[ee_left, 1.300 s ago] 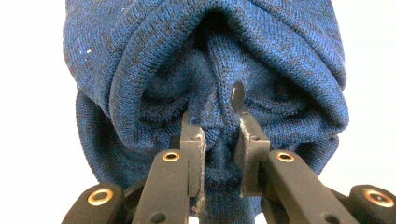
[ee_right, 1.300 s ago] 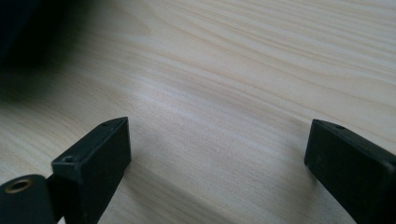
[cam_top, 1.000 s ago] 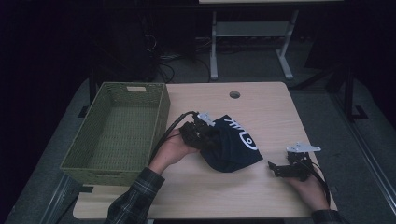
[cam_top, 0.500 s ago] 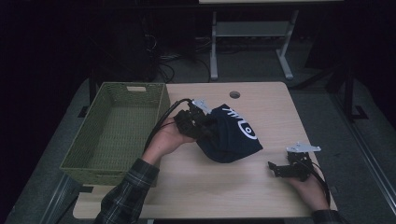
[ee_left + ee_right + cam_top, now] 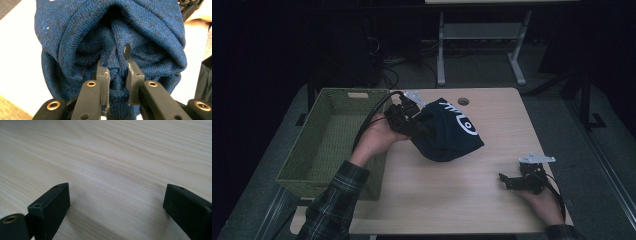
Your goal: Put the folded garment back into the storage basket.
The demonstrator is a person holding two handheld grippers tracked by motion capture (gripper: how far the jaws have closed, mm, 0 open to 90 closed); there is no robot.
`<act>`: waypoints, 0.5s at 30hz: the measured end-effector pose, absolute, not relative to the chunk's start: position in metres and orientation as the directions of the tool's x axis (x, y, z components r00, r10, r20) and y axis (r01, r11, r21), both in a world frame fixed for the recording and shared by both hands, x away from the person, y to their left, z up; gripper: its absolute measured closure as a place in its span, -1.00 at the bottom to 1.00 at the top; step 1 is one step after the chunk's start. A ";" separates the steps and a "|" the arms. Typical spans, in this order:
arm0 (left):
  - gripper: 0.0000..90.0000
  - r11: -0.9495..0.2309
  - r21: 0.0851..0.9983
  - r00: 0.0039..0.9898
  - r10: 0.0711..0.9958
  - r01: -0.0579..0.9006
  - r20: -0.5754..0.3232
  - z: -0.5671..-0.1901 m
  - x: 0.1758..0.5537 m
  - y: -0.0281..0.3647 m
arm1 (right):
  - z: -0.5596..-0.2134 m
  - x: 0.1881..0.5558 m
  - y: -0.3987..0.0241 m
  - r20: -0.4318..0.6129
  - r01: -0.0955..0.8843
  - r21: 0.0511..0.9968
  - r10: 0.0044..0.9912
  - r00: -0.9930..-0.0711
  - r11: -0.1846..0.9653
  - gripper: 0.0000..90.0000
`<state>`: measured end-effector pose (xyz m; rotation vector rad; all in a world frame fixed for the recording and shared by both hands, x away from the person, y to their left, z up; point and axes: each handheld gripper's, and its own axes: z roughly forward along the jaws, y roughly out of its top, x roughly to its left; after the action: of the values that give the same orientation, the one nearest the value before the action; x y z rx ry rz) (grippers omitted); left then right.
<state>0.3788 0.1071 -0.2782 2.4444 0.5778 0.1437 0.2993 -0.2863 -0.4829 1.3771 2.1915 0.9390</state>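
One dark blue knitted hat (image 5: 447,132) with a white logo hangs from the left tool (image 5: 408,120), whose jaws are clamped on a bunched fold of the knit (image 5: 117,75). In the high view the hat is at about 12 o'clock from the worktop (image 5: 452,200) centre, just beside the green woven basket (image 5: 327,145) at 9 o'clock. Its long axis runs from the pinched end at 10 o'clock down to a rounded end at 4 o'clock. Compared with a second ago, the hat has left the worktop and sits higher and nearer the basket. The right tool (image 5: 518,181) rests at 4 o'clock as before, jaws spread wide with nothing between them.
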 end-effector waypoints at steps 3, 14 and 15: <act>0.68 -0.707 0.597 0.891 0.454 0.380 -0.030 -0.276 0.379 0.113 | -0.483 0.299 -0.286 0.029 0.639 0.712 0.897 -0.442 0.292 -0.85; 0.68 -0.672 0.601 0.846 0.533 0.432 -0.012 -0.266 0.381 0.153 | -0.483 0.299 -0.286 0.027 0.638 0.712 0.896 -0.442 0.294 -0.85; 0.68 -0.668 0.603 0.842 0.540 0.437 -0.012 -0.265 0.381 0.155 | -0.483 0.299 -0.286 0.026 0.638 0.712 0.896 -0.443 0.294 -0.85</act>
<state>0.3806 0.1553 -0.2654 2.4053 0.7103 0.2223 0.2993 -0.2862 -0.4830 1.3782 2.1904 0.9374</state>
